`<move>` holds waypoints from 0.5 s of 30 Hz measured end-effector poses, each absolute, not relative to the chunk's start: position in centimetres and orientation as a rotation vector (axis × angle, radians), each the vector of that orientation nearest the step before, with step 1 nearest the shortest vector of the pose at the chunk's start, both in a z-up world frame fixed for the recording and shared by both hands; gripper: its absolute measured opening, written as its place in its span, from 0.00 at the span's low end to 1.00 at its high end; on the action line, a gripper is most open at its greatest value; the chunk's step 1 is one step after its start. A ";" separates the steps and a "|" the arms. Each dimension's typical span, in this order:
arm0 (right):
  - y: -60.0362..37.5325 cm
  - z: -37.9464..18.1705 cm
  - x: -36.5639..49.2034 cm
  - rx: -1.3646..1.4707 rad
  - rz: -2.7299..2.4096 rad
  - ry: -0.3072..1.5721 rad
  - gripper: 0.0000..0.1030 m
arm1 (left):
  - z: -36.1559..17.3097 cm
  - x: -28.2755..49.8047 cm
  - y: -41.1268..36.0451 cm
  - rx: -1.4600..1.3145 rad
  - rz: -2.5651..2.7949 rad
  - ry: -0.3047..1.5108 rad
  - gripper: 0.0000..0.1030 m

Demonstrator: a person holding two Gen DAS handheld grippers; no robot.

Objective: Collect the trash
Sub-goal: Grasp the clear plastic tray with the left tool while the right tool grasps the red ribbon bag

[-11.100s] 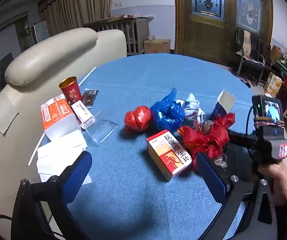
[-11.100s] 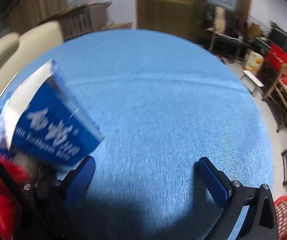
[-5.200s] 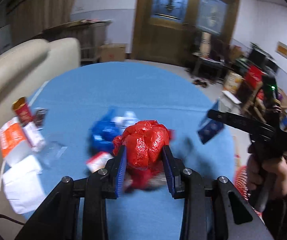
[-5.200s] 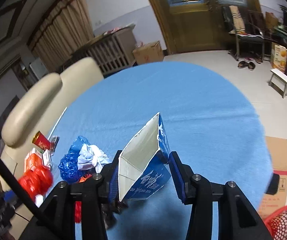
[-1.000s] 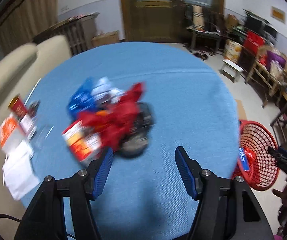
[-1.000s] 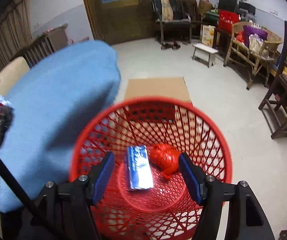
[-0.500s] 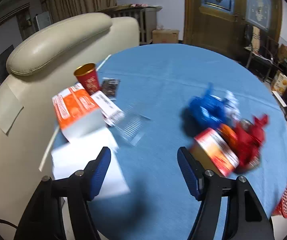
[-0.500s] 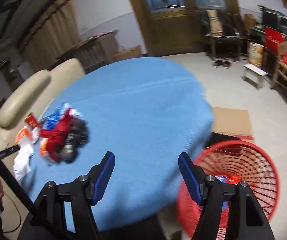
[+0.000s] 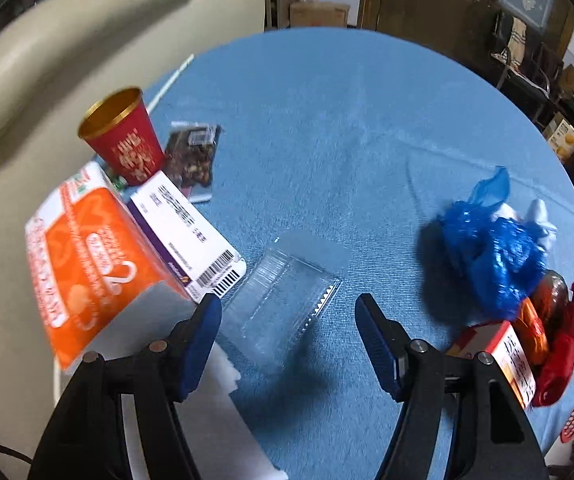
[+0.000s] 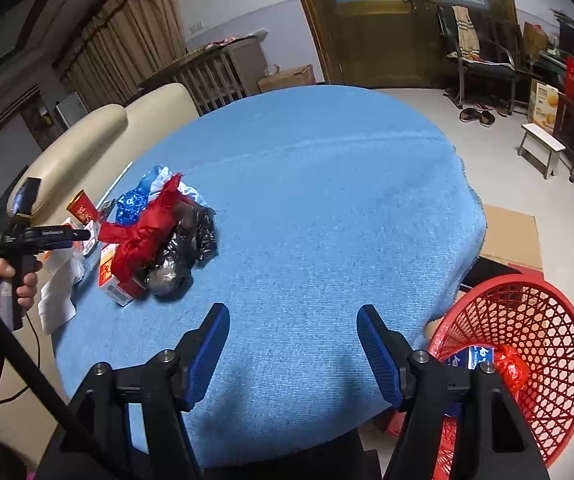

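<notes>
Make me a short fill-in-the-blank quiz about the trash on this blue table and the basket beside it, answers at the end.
1. The red cup stands upright, its inside coloured ____.
2. The clear plastic tray lies ahead of the ____ gripper, whose jaws stand apart.
3. The red basket stands on the ____, beside the table.
4. The basket holds a blue box and a crumpled ____ bag.

Answers: gold; left; floor; red

Paper cup (image 9: 121, 136) stands at the worktop's (image 9: 327, 128) left edge, cartons just in front of it. Clear plastic tray (image 9: 283, 300) lies nearer the middle. Knotted bags (image 9: 491, 252) pile at the right edge. Basket (image 10: 527, 344) sits on the floor beside the worktop, a toothpaste box (image 10: 473, 356) in it.
</notes>
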State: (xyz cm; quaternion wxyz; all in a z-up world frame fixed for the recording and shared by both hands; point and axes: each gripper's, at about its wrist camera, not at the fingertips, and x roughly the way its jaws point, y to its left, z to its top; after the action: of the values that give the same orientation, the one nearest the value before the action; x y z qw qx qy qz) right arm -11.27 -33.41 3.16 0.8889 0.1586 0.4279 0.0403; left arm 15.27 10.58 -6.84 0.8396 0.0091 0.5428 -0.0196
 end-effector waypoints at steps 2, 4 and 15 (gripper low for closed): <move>-33.3 3.3 -10.6 0.337 0.095 0.899 0.68 | -7.1 15.3 10.4 0.030 -0.034 1.137 0.68; -32.8 3.6 -9.5 0.354 0.123 0.902 0.68 | -7.2 15.4 10.3 0.018 -0.052 1.136 0.68; -26.5 4.0 -0.6 0.499 0.321 0.993 0.68 | -8.3 12.9 7.5 -0.002 -0.190 1.173 0.47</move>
State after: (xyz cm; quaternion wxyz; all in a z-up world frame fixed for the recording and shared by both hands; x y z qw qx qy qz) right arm -0.58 -26.53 4.04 0.8374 0.2359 0.4692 0.1517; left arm 12.87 7.46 -8.31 0.8285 -0.0011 0.5527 -0.0895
